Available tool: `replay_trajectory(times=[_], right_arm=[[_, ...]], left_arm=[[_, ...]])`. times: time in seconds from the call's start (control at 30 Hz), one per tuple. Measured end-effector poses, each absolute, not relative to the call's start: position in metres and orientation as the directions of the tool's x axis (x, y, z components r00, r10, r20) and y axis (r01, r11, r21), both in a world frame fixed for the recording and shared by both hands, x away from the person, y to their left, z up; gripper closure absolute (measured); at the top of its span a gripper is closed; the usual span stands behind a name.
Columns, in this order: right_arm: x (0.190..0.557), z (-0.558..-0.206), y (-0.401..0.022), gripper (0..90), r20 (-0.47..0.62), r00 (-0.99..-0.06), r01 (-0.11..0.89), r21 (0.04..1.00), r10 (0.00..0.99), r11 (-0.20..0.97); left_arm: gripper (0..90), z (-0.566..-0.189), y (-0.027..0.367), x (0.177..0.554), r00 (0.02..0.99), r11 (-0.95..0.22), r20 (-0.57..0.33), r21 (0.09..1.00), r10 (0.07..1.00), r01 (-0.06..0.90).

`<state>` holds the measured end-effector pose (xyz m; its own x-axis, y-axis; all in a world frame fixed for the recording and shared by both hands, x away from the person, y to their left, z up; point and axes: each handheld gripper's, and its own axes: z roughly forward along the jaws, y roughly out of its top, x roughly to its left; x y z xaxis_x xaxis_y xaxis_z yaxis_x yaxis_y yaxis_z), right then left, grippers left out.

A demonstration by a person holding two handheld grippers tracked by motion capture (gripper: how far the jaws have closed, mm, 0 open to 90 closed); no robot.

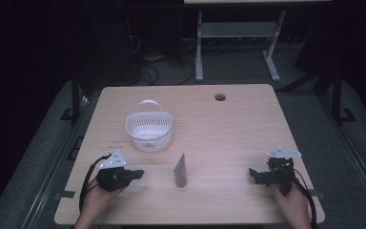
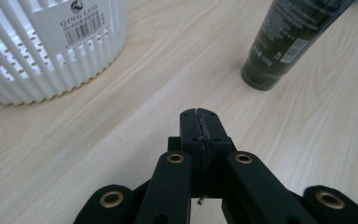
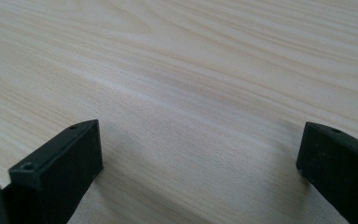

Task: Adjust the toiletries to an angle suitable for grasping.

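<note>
Tube [image 1: 181, 171]: dark, standing upright on its cap, toward the near edge of the desk [image 1: 228, 129], about midway between the two side edges. Sitting free, touched by nothing. Tapering to a flat crimped top, so likely balancing only on the narrow cap; probably tipping easily under a sideways push.

Basket [image 1: 149, 130]: white, slotted, handle raised, resting behind and slightly left of the tube, closer to the left edge, mouth upward. Apparently waiting as the receptacle, being the one open container near the tube. Seen close in the left gripper view [image 2: 51, 46], label facing the camera.

Left gripper [image 1: 137, 174]: hovering near the near-left corner, pointing right toward the tube, jaws pressed fully together with nothing between them (seam visible in the left gripper view [image 2: 200, 128]). Tube base [image 2: 279, 44] lying ahead and to the right there, apart from the jaws. Needing to reopen before any grasp.

Right gripper [image 1: 252, 174]: resting near the near-right corner, well apart from the tube, jaws spread wide over bare wood [image 3: 200, 154]. Judged idling, leaving the reach to the left side.
</note>
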<state>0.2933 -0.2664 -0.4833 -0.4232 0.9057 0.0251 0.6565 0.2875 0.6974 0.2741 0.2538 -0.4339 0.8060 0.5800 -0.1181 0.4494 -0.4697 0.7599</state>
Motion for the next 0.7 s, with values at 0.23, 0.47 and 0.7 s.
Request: replay_trajectory(times=[0.23,0.47,0.7], right_arm=[[0.293,-0.483,-0.266,0.0,0.025,-0.423,0.656,0.698,0.906,0.287],[0.293,-0.483,-0.266,0.0,0.025,-0.423,0.656,0.698,0.906,0.288],[0.293,-0.483,-0.266,0.0,0.025,-0.423,0.656,0.698,0.906,0.288]], left_arm=[[89.5,-0.427,0.249,0.275,0.816,-0.473,-0.107,0.768,0.568,0.431],[89.5,-0.42,0.245,0.277,0.83,-0.479,-0.109,0.772,0.548,0.417],[89.5,-0.412,0.239,0.28,0.841,-0.482,-0.102,0.78,0.531,0.399]])
